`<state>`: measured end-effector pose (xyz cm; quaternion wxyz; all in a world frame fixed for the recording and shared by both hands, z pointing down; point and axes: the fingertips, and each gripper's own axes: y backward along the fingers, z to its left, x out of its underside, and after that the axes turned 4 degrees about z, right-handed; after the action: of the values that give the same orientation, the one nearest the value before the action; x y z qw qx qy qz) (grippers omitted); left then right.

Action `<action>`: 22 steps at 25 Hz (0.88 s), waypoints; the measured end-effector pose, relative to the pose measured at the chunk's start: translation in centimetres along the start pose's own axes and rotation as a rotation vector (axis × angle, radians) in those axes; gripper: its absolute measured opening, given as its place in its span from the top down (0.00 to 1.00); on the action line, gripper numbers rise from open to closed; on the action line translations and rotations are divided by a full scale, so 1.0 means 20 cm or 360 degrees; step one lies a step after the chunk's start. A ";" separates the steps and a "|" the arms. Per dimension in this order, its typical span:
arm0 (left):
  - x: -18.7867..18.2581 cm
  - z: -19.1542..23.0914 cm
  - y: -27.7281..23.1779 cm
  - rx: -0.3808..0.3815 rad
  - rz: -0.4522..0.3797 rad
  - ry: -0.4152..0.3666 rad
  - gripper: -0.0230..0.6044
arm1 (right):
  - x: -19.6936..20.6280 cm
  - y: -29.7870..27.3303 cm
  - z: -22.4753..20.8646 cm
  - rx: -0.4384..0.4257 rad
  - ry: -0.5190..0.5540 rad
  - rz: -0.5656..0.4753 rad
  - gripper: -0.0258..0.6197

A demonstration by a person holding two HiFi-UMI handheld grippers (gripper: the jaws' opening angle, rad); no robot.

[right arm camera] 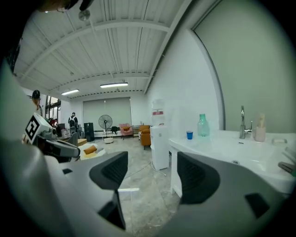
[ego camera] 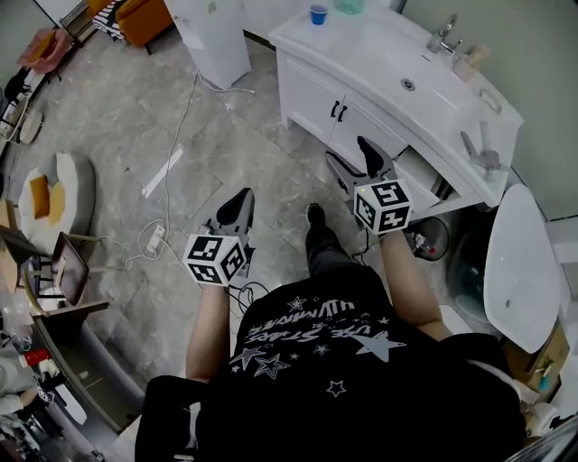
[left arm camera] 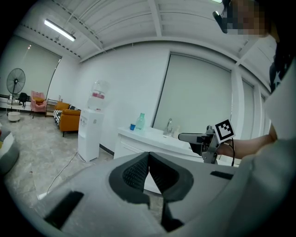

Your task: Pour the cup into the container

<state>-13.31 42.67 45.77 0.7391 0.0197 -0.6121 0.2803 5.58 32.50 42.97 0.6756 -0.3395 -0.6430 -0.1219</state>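
A small blue cup (ego camera: 318,13) stands at the far left end of the white vanity top (ego camera: 379,54), beside a pale green bottle (ego camera: 349,4). Both also show in the right gripper view, the cup (right arm camera: 189,134) left of the bottle (right arm camera: 202,125). My right gripper (ego camera: 349,152) hangs in front of the vanity's cupboard doors, well short of the cup. Its jaws stand open with nothing between them (right arm camera: 152,173). My left gripper (ego camera: 242,197) is held over the floor to the left, and its jaws are shut on nothing (left arm camera: 149,155).
A sink basin (ego camera: 411,77) with a faucet (ego camera: 442,36) is set in the vanity. A white water dispenser (ego camera: 212,36) stands left of it. Cables (ego camera: 172,153) trail over the grey floor. A black bin (ego camera: 432,239) and a white toilet lid (ego camera: 522,271) are at the right.
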 end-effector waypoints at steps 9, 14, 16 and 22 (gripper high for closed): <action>-0.25 0.16 -0.52 -0.0036 0.0028 -0.0010 0.95 | -0.11 -0.41 -0.46 -0.0014 -0.0056 0.0064 0.43; -0.41 0.25 -0.83 -0.0061 0.0031 -0.0003 0.95 | -0.22 -0.67 -0.73 -0.0040 -0.0067 0.0078 0.41; -0.46 0.28 -0.94 -0.0067 0.0034 -0.0005 0.95 | -0.27 -0.77 -0.82 -0.0055 -0.0071 0.0079 0.40; -0.59 0.30 -1.24 -0.0061 0.0032 -0.0030 0.95 | -0.34 -0.99 -1.05 -0.0097 -0.0086 0.0082 0.39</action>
<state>-8.94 14.82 44.28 0.7306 0.0020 -0.6246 0.2757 9.30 3.07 43.71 0.6502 -0.3796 -0.6481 -0.1147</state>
